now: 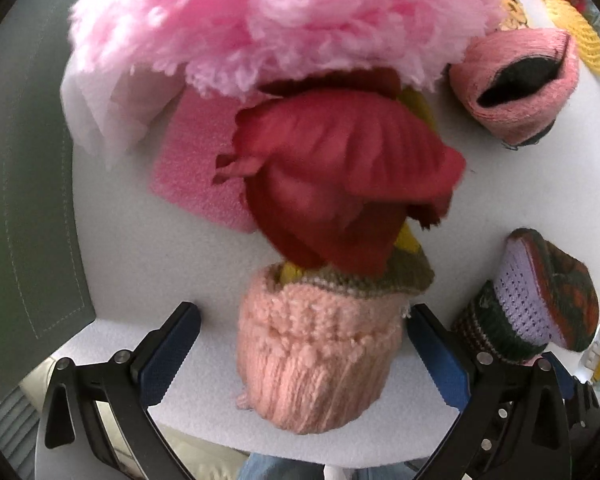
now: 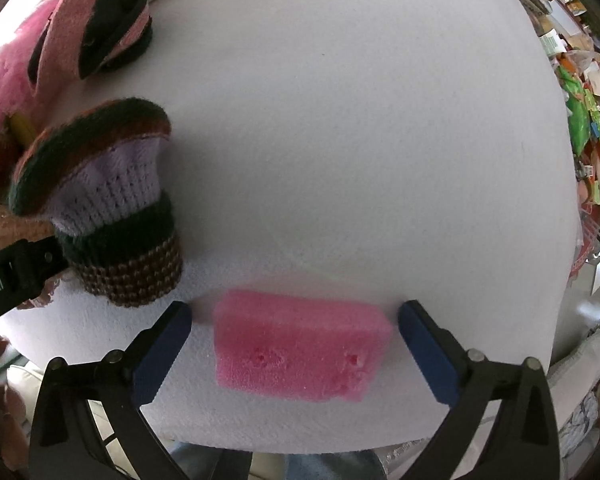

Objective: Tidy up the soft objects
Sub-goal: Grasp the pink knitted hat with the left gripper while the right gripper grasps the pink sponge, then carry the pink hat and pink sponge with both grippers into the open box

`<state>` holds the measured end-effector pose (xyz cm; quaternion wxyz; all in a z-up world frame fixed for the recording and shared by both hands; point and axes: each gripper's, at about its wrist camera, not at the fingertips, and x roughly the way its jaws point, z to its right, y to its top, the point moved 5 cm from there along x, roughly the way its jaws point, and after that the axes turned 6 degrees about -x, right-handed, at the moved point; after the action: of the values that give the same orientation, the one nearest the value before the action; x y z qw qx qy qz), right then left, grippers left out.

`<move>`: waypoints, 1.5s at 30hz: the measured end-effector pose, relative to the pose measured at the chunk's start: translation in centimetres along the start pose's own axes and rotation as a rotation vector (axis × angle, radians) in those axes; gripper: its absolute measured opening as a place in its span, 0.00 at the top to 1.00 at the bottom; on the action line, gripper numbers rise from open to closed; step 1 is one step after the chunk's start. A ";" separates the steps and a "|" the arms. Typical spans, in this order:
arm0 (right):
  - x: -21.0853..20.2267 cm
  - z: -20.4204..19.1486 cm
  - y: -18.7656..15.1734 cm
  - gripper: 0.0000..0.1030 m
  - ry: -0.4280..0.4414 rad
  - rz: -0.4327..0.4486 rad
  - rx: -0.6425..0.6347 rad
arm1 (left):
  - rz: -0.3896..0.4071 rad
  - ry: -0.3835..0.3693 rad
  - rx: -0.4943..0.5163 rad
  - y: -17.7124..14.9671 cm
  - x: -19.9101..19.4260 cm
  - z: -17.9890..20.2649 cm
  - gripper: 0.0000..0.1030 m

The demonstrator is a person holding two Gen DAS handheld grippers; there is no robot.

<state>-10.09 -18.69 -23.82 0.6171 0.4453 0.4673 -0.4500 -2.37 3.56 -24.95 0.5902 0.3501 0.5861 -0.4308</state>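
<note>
Pink foam sponge lies flat on the white table, right between the blue pads of the right gripper, whose jaws stand wide and clear of it on both sides. Over on the left, the left gripper straddles a peach knitted cup with a red fabric flower poking out; its pads sit just beside the knit without squeezing. Fluffy pink plush fills the far edge, and a striped knitted piece stands near the sponge.
</note>
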 end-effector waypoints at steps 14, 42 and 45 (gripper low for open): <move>-2.1 0.4 0.1 0.29 0.037 -0.033 -0.013 | 0.101 0.011 0.150 -0.7 -1.1 1.8 0.53; -13.6 -4.0 2.7 0.29 0.146 0.149 -0.205 | 0.432 -0.042 0.146 -4.5 -13.1 -4.3 0.53; -16.4 -5.6 5.0 0.29 0.152 0.178 -0.254 | 0.478 -0.038 0.096 -4.3 -15.6 -6.2 0.53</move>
<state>-8.85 -10.02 -8.05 0.6688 0.4359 0.5245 -0.2958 -7.86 9.09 -9.53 0.6689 0.4983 0.4544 -0.3126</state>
